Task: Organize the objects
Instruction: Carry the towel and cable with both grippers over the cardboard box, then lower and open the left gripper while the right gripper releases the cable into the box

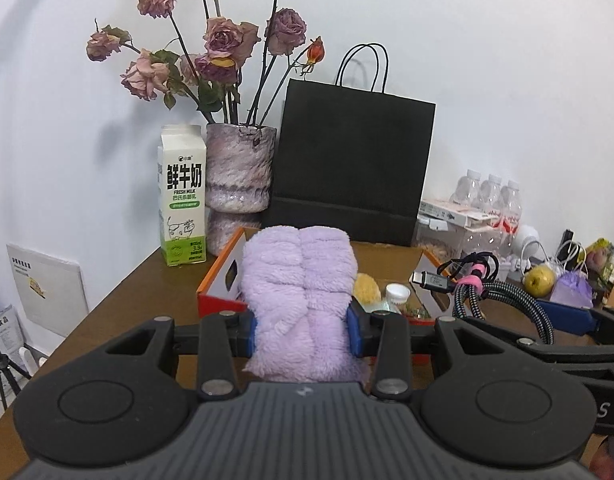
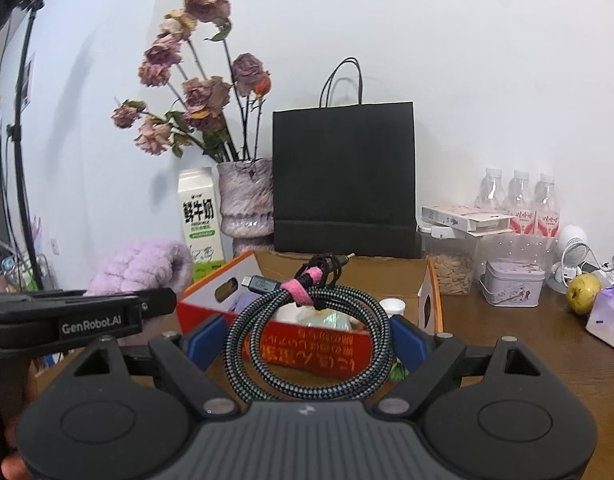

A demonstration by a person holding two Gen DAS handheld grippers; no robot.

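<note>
My left gripper [image 1: 303, 330] is shut on a fluffy purple cloth [image 1: 301, 280], which stands up between its blue pads. My right gripper [image 2: 305, 338] is shut on a coiled grey braided cable [image 2: 307, 340] bound with a pink strap [image 2: 301, 284]. Both are held in the air just in front of an open orange and red cardboard box [image 2: 307, 350] on the brown table [image 1: 119, 312]. The box holds a white-capped bottle [image 1: 397, 293], a yellow thing and wrapped items. In the left wrist view the cable [image 1: 503, 300] shows at the right; in the right wrist view the purple cloth [image 2: 143, 266] shows at the left.
Behind the box stand a milk carton [image 1: 183, 200], a vase of dried roses [image 1: 239, 176] and a black paper bag [image 1: 351, 168]. To the right are water bottles [image 2: 519, 200], a clear jar of seeds [image 2: 451, 260], a tin [image 2: 511, 282], a yellow pear [image 2: 583, 288] and a purple packet.
</note>
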